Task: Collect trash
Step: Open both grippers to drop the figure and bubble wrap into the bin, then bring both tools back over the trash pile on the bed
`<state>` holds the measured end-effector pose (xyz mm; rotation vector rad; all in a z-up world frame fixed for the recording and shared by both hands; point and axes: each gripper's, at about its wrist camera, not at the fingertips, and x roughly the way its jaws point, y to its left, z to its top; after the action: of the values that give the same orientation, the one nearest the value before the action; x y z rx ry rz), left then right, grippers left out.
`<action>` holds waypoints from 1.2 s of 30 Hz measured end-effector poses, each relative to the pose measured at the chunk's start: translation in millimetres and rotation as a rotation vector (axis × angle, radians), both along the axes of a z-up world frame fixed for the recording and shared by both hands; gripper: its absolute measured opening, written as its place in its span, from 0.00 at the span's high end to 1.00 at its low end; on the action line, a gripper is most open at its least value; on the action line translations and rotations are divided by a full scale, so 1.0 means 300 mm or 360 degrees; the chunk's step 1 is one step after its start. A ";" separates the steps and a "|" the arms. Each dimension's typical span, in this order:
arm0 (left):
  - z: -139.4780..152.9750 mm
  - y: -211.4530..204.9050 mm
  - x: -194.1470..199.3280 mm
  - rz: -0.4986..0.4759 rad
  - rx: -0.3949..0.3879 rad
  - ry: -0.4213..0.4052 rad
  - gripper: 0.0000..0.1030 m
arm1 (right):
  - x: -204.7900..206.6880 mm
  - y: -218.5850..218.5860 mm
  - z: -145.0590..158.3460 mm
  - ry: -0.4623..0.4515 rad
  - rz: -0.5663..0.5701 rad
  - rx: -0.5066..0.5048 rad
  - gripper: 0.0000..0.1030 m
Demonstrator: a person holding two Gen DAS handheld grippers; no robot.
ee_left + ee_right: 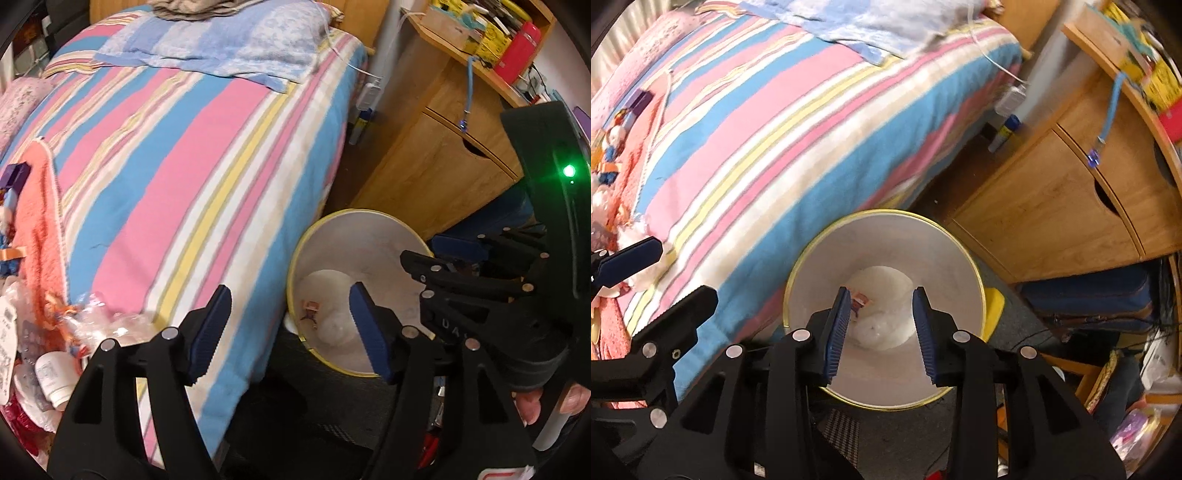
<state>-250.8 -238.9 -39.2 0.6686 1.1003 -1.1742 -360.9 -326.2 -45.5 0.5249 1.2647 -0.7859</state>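
striped bedding [177, 155] in pink, blue and yellow covers a bed beside a wooden cabinet [1063, 206]; on the dark floor between them stands a white bin [886, 243] with a yellow rim, holding crumpled trash [882, 317]; right gripper [882, 325] hangs above it, spread and empty; left gripper [288, 332] likewise released; plastic wrappers [40, 332] lie on the bed's near end.

Two black plastic claws, left claw [291, 332] and right claw [882, 332], each with ribbed dark blue pads [836, 332] on the fingers. Round silver screws [170, 334] at the linkage joints. Small green light [569, 171] on the right claw's body.
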 end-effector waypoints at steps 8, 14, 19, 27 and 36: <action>0.039 0.121 0.170 0.0192 -0.0007 -0.0016 0.38 | 0.158 0.096 0.046 -0.0032 0.0180 -0.0032 0.66; 0.082 0.239 0.297 0.0348 -0.0021 -0.0056 0.38 | 0.291 0.178 0.086 -0.0073 0.0309 -0.0041 0.66; 0.111 0.346 0.385 0.0471 -0.0028 -0.0085 0.38 | 0.419 0.265 0.115 -0.0117 0.0436 -0.0042 0.61; 0.146 0.552 0.531 0.0692 -0.0028 -0.0112 0.38 | 0.605 0.443 0.148 -0.0157 0.0667 -0.0030 0.59; 0.172 0.781 0.658 0.0902 -0.0028 -0.0134 0.38 | 0.777 0.671 0.182 -0.0184 0.0928 -0.0042 0.56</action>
<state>-53.4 -4.5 12.5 0.3500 1.1097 -0.6613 -127.7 -124.8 8.9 0.1567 1.2114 -0.2768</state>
